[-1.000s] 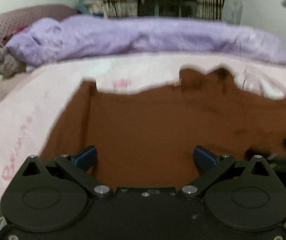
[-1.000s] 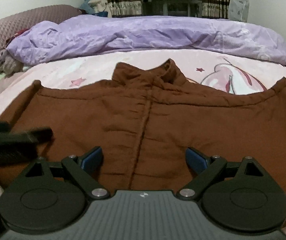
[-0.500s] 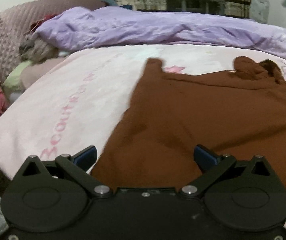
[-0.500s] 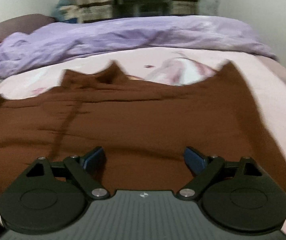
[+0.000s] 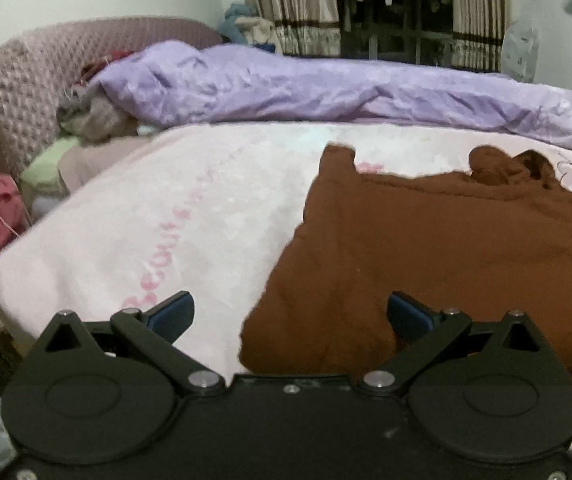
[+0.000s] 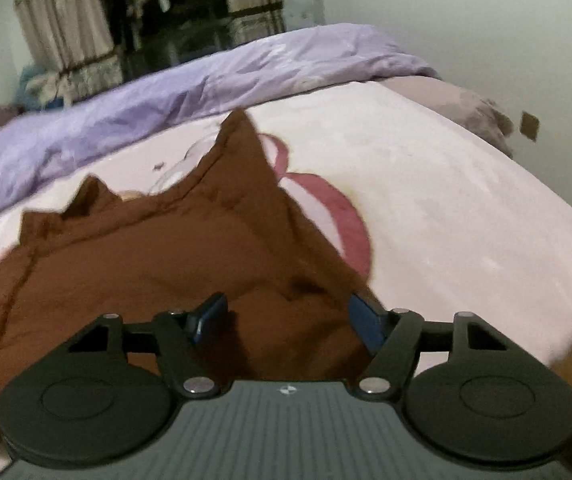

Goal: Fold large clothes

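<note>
A large brown garment (image 5: 446, 256) lies spread flat on the pink bedsheet (image 5: 189, 208), collar toward the far side. My left gripper (image 5: 290, 316) is open over the garment's near left corner, its left finger over bare sheet. In the right wrist view the garment (image 6: 133, 264) fills the left and middle. My right gripper (image 6: 286, 316) is open at its near right edge, with brown cloth lying between the blue pads (image 6: 364, 320); the jaws stand narrower than before.
A rumpled lilac duvet (image 5: 326, 92) lies along the far side of the bed. A quilted headboard (image 5: 21, 92) and loose clothes are at the far left. Curtains and a dark window stand behind. The bed's right edge (image 6: 558, 216) drops off beside a wall.
My left gripper has swung left to the garment's left corner. My right gripper has swung right to its right edge, and its jaws have narrowed around the cloth.
</note>
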Action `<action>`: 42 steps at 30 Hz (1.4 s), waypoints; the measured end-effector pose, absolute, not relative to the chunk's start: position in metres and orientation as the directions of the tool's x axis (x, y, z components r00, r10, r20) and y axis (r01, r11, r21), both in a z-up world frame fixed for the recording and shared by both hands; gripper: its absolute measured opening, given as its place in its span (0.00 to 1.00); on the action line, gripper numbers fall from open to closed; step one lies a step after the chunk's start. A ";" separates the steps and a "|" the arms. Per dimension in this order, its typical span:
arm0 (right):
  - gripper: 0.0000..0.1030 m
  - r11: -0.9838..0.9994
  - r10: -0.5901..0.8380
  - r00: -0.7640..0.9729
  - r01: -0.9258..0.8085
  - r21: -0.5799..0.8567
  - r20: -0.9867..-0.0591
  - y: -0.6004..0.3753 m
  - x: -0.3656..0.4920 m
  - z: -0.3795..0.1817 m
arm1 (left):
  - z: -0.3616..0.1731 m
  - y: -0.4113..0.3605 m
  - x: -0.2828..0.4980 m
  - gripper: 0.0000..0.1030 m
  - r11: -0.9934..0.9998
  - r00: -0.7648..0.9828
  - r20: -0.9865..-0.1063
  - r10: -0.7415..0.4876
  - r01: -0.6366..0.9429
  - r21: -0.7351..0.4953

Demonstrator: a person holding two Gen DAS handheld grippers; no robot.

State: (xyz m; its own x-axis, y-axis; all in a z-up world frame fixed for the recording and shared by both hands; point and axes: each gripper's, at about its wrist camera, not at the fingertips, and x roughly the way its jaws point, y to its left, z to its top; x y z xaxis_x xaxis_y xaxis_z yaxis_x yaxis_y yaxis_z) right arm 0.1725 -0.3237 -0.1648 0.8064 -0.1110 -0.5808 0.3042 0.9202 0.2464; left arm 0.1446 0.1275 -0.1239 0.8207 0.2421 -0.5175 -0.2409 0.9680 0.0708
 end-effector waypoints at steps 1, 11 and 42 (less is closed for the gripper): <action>0.91 0.907 -0.134 0.803 0.336 0.255 -0.581 -0.331 0.166 -0.165 | -0.118 0.126 0.140 1.00 0.966 0.826 -0.504 0.251 -0.247 0.076; 0.91 0.882 -0.130 0.801 0.362 0.300 -0.584 -0.350 0.160 -0.181 | -0.110 0.107 0.136 1.00 0.989 0.866 -0.479 0.146 -0.145 0.040; 0.91 0.702 0.111 0.826 0.328 0.632 -0.552 -0.368 0.189 -0.210 | -0.112 0.121 0.143 1.00 0.987 0.842 -0.517 0.157 -0.149 0.056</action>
